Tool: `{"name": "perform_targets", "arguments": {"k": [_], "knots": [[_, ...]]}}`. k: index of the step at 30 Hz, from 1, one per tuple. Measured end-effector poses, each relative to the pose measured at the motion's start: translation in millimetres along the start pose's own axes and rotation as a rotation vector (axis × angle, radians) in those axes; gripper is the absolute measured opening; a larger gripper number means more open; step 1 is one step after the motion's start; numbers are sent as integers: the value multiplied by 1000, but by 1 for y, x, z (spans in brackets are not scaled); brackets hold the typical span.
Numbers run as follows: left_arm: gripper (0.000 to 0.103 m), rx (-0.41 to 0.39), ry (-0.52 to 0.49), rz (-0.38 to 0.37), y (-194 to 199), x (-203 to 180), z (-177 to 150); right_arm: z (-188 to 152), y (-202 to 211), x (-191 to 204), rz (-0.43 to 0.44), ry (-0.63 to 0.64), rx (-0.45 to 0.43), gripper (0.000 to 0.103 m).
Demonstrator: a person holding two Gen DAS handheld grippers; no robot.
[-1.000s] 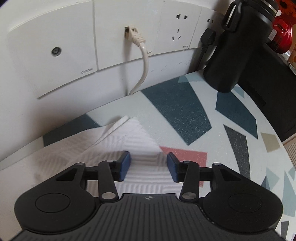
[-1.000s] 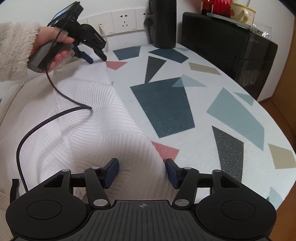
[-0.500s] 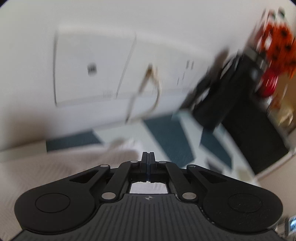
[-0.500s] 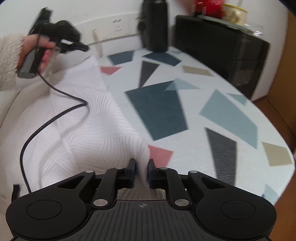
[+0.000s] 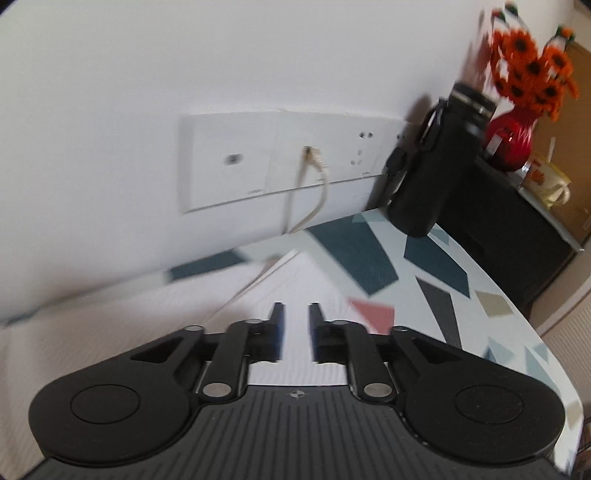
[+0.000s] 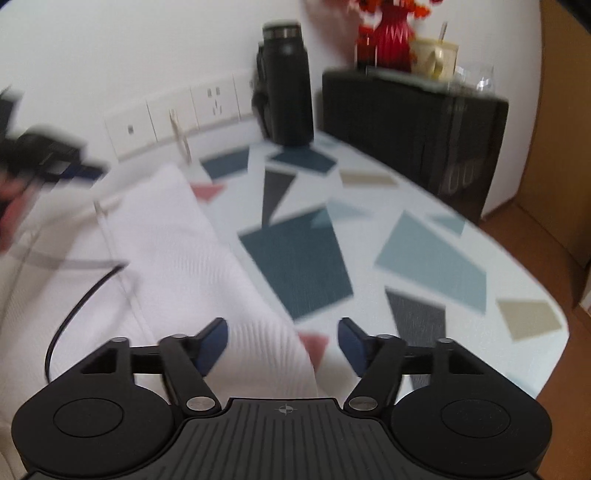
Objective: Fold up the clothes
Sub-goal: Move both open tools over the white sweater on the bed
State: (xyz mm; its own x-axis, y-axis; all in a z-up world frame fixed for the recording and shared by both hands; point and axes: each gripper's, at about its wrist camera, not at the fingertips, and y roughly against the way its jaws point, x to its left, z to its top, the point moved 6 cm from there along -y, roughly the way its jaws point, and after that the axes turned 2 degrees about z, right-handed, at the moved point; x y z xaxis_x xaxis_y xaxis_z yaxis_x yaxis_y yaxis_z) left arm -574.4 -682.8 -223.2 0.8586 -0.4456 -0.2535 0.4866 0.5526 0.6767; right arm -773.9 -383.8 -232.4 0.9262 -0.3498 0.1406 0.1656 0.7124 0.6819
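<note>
While the white garment lies along the left half of the patterned desk, the right tool sits wide apart over its lower edge; the left tool, narrowly parted, holds nothing above the garment's far corner.

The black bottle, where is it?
The black bottle stands at the far end of the table, by the wall under the sockets. The black cabinet with the red vase is on its right.

table: geometric-patterned top; on it: white garment; black flask, seemingly at back edge
</note>
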Motion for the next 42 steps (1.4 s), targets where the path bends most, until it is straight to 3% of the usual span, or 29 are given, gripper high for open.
{"name": "perform_targets", "arguments": {"k": [5,7,8,10,17,21,26,30,36,42], "knots": [[58,-57,126,22,99,64,-53,39,30,-7,-51,-13,-77,80],[62,-75,161,41,134,87,-76,55,45,-11,-60,-41,-99,82],[65,-83,170,45,147,96,-86,63,53,-13,-67,-50,-106,91],[70,-99,181,49,169,111,-103,77,68,-12,-92,-35,-114,100],[82,-177,302,21,218,127,-132,114,102,6,-121,142,-165,102],[87,-184,325,70,239,109,-153,134,84,5,-28,186,-175,102],[93,-191,318,222,255,70,-182,170,45,-1,162,284,-186,102],[94,-165,411,368,250,28,-203,189,27,-8,345,383,-147,102],[98,-125,444,430,239,-46,-230,211,25,-19,434,491,-136,102],[102,-129,553,478,259,-51,-260,210,34,-28,497,487,-110,102]]}}
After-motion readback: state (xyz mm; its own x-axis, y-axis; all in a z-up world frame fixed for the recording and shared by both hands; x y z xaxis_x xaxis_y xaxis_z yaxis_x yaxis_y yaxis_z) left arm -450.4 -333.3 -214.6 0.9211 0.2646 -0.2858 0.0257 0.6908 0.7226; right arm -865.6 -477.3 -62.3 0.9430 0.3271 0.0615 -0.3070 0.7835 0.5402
